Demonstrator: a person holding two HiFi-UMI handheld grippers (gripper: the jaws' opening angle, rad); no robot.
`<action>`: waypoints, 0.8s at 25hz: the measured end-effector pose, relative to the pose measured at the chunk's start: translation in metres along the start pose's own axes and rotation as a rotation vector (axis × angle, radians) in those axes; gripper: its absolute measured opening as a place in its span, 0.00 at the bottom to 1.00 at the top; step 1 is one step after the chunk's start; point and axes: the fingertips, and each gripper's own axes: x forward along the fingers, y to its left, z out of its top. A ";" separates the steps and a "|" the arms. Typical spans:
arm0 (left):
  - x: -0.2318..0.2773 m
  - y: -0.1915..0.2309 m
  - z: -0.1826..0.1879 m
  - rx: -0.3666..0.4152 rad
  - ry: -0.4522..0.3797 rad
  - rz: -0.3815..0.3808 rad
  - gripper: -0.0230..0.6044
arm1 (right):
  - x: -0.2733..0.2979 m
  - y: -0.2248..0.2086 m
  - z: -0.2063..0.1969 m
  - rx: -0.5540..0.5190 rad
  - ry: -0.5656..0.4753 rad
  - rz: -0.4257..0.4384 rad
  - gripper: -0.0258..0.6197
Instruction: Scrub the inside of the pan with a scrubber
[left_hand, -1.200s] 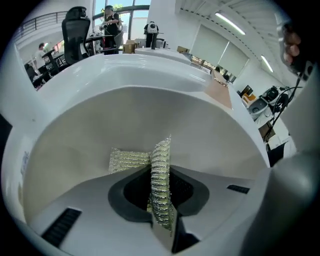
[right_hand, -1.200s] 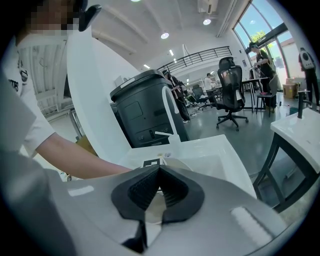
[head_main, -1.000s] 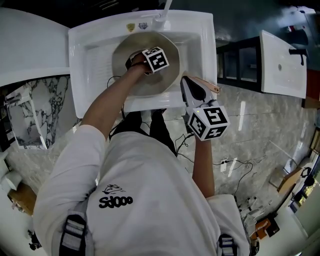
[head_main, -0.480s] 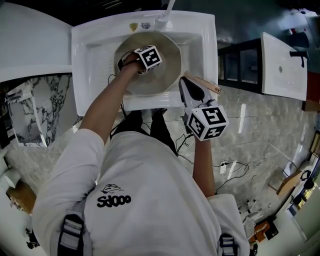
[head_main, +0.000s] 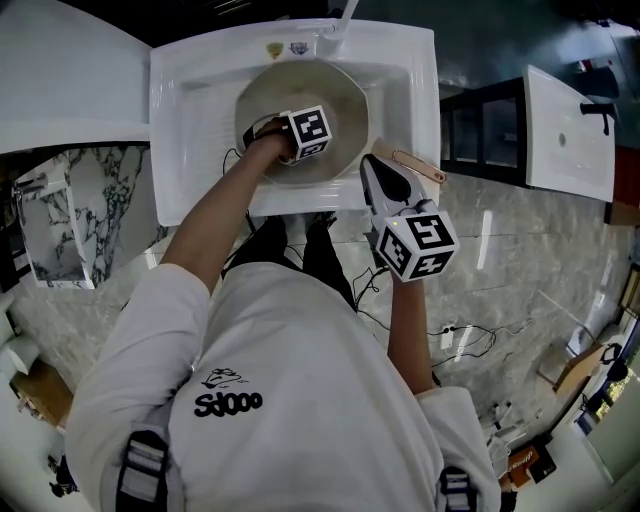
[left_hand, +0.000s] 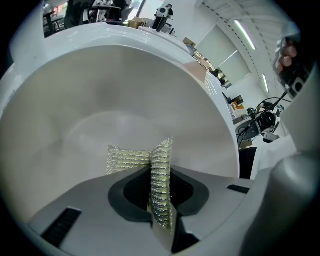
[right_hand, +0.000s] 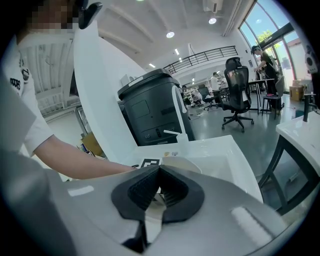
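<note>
Down inside the pale pan (head_main: 345, 105), set in the white sink (head_main: 190, 110): left gripper (head_main: 290, 135), marker cube uppermost, forearm reaching in over the sink's near edge. In the left gripper view, clenched tight on the scrubber (left_hand: 131, 160), a glittery yellow-green mesh pad. Pinched upright as a narrow fold between the dark pads, jaws all but closed on it. A flap of the mesh spread out to the left past the tips, lying against the pan's smooth inner wall near the curve of the bottom.

Just outside the pan's right rim, over the sink's front edge: right gripper (head_main: 375, 172), close alongside the tan handle (head_main: 415, 165) of the pan. In the right gripper view, jaws drawn nearly together, tips meeting. A thin pale strip caught between the ribbed pads (right_hand: 172, 192), seemingly that handle, though too little shown to be sure. Beyond the tips, a piece of pan rim and the white sink.
</note>
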 end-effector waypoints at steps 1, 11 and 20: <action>0.002 -0.004 0.001 0.001 0.001 -0.018 0.14 | -0.001 0.001 -0.001 0.001 0.000 -0.002 0.05; 0.003 -0.053 0.019 -0.084 -0.088 -0.314 0.14 | -0.016 0.001 -0.009 0.032 -0.016 -0.028 0.05; -0.051 -0.098 0.040 -0.094 -0.298 -0.592 0.14 | -0.017 0.001 0.000 0.021 -0.030 -0.032 0.05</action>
